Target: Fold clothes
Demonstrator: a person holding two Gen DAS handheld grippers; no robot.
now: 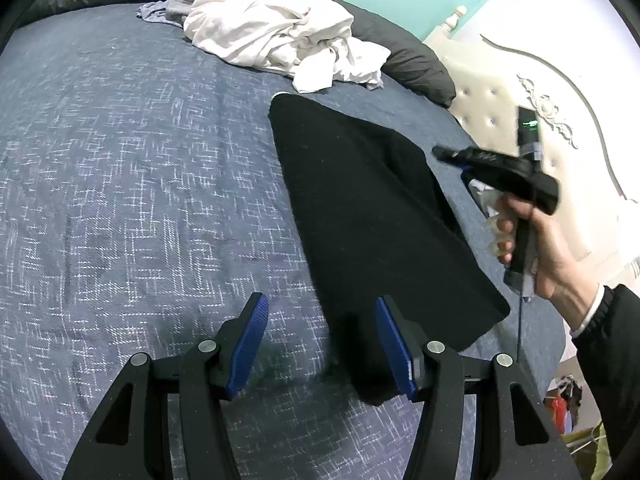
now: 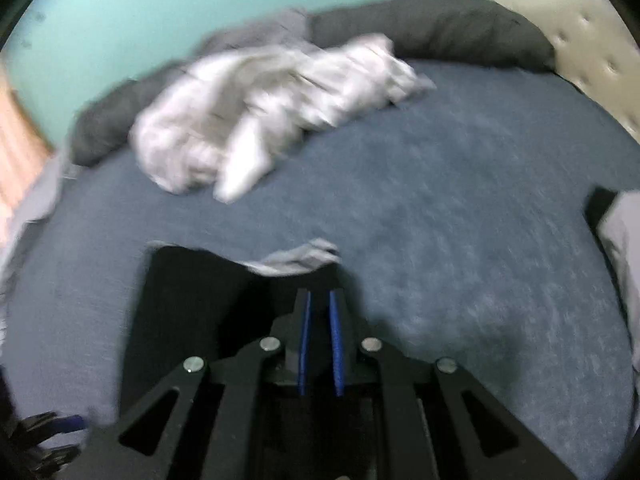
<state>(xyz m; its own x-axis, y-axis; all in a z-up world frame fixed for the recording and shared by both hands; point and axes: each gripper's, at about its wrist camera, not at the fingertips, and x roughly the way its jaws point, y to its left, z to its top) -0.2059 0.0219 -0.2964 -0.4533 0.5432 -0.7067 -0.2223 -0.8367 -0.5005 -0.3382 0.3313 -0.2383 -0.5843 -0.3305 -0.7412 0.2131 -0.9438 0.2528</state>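
Black garment (image 1: 372,216) lies long, running away toward the white pile (image 1: 276,36). Left tongs (image 1: 320,344) gape empty at its near end; right tongs (image 2: 320,308) hover over its side edge, slightly parted, gripping nothing.

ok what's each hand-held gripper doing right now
left hand-held gripper: open, holding nothing
right hand-held gripper: jaws nearly closed with a narrow gap, nothing between them
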